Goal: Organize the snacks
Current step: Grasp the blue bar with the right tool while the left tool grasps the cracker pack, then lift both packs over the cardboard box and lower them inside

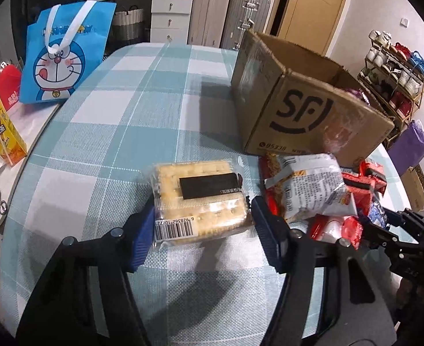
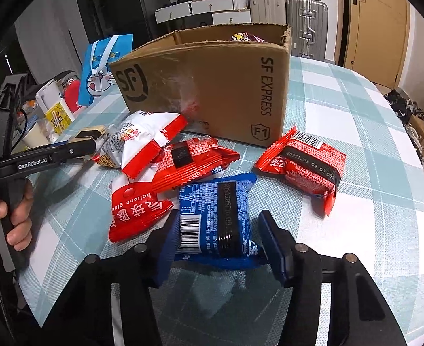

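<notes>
1. The left gripper (image 1: 202,225) has its jaws apart, one blue pad at each short end of the cracker pack (image 1: 202,201); whether the pads already press the wrapper is hard to tell, though they look just touching.
2. The right gripper (image 2: 216,245) likewise stands spread around the blue snack packet (image 2: 217,222), pads close beside its sides.
3. The cracker pack lies flat at 12 o'clock from the left gripper, long axis running 9 to 3, barcode end toward 9.
4. The blue snack packet lies at 12 o'clock from the right gripper, long axis roughly 12 to 6, barcode at the near left.
5. The cardboard box (image 2: 212,86) stands open at 12 o'clock beyond the red packets (image 2: 301,164), on the checked tablecloth (image 1: 125,115); I judge the right gripper nearer to it.
</notes>
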